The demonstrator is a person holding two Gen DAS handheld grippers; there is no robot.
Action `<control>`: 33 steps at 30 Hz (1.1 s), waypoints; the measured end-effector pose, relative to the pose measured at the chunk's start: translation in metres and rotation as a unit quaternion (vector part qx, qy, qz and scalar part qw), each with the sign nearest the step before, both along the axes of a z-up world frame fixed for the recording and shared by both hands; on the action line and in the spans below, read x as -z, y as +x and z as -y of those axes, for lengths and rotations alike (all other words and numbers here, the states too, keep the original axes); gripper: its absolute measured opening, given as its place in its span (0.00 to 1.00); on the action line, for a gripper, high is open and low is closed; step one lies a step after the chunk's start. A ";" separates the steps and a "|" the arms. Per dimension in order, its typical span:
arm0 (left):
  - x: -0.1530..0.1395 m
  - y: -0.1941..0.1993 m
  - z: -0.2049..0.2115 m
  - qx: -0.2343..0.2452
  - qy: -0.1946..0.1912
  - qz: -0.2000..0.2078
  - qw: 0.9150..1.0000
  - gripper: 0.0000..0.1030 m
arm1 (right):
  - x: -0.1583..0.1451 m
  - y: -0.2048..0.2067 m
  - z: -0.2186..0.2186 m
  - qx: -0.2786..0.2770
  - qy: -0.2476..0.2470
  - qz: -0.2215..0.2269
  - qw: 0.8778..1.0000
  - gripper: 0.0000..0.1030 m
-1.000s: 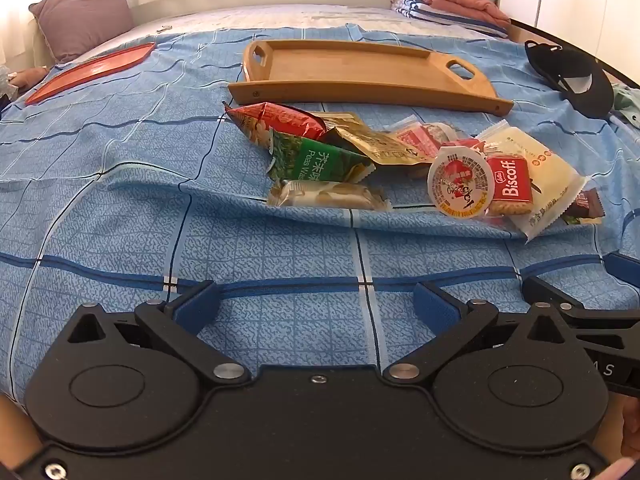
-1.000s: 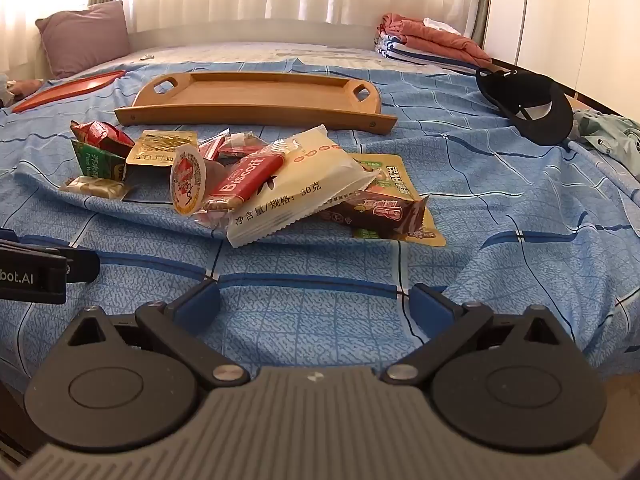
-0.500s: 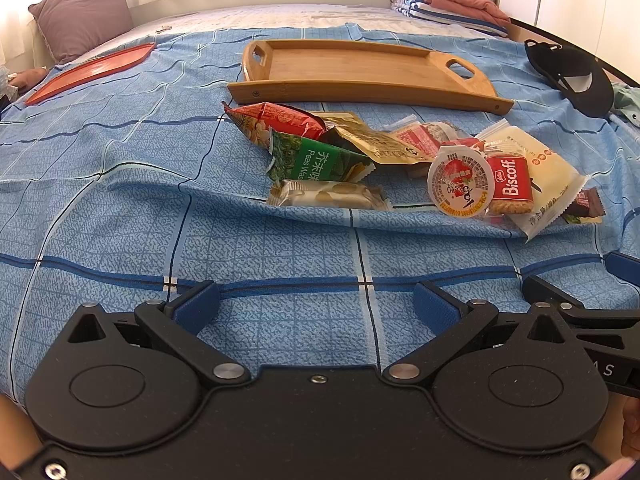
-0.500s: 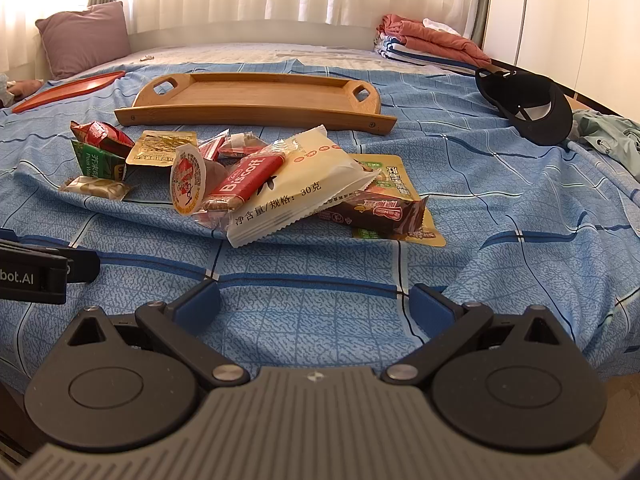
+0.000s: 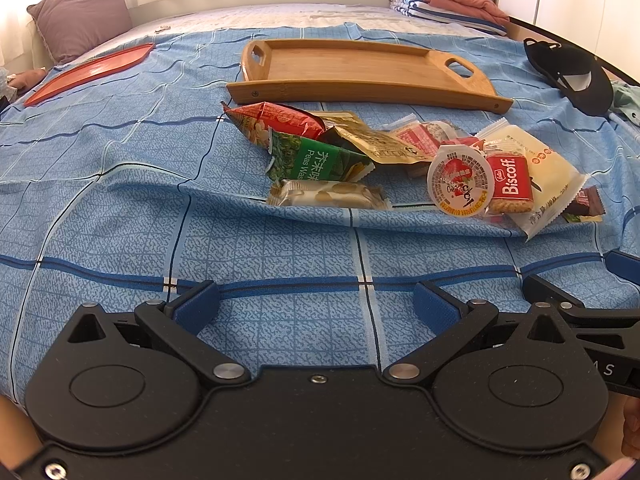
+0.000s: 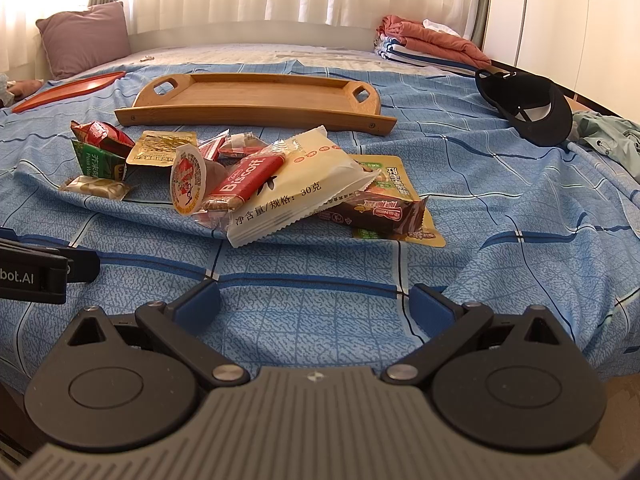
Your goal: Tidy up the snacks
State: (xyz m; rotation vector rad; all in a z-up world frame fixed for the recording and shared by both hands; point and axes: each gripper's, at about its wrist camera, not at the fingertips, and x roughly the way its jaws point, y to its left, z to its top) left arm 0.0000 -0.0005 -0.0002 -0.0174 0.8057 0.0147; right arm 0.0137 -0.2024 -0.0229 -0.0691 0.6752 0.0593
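The snacks (image 5: 404,164) are seen heaped in a loose pile on the blue checked bed cover (image 5: 120,208), just in front of an empty wooden tray (image 5: 360,68). Because the tray lies so close behind the pile and holds nothing, it is judged to be the place meant for the packets, and no sorting is judged to have been done yet. Within the pile, a red packet (image 5: 276,118) is found at the left with a green pea packet (image 5: 316,160) and a pale wrapped bar (image 5: 328,196) just before it. A round sealed cup (image 6: 188,180) is propped on edge against a red Biscoff biscuit (image 6: 250,178), which rests on a white packet (image 6: 304,184); a brown chocolate bar (image 6: 380,210) is laid on a yellow packet (image 6: 394,184) at the right. The overlaps suggest the packets were tipped out rather than arranged.

The left hand-held gripper (image 5: 316,300) is held low over the near edge of the bed, level and aimed at the pile, with its blue pads set wide apart and nothing between them. The right hand-held gripper (image 6: 314,300) is held alongside in the same low, forward-facing pose, likewise spread and empty. Both are well short of the pile, which reads as a ready stance before a first reach. A red dish (image 5: 92,72), a pillow (image 5: 80,16), folded clothes (image 6: 428,46) and a black cap (image 6: 528,104) are left further out on the bed.
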 end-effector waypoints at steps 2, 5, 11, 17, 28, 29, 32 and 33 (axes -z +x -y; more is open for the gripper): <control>0.000 0.000 0.000 0.000 0.000 0.000 1.000 1.00 | 0.000 0.000 0.000 0.000 0.000 0.000 1.000 1.00; 0.000 0.000 0.000 0.000 0.000 0.000 1.000 1.00 | 0.000 0.000 0.000 0.000 0.000 0.000 1.000 1.00; 0.000 0.000 0.000 0.000 0.000 0.000 1.000 1.00 | 0.000 -0.001 0.000 0.000 0.000 0.001 1.000 1.00; 0.000 0.000 0.000 0.000 0.001 0.000 1.000 1.00 | 0.000 -0.001 0.000 0.000 -0.001 0.001 1.000 1.00; 0.000 0.000 0.000 0.000 0.001 -0.001 1.000 1.00 | 0.000 -0.001 0.000 0.000 -0.001 0.002 1.000 1.00; 0.000 0.000 0.000 0.000 0.001 -0.001 1.000 1.00 | 0.000 -0.002 0.000 0.000 -0.001 0.002 1.000 1.00; 0.003 0.001 0.001 0.002 0.002 0.000 1.000 1.00 | 0.002 -0.001 -0.001 0.000 -0.001 0.004 1.000 1.00; 0.003 0.002 0.001 0.004 0.002 0.001 1.000 1.00 | 0.002 -0.001 -0.001 0.000 -0.001 0.004 1.000 1.00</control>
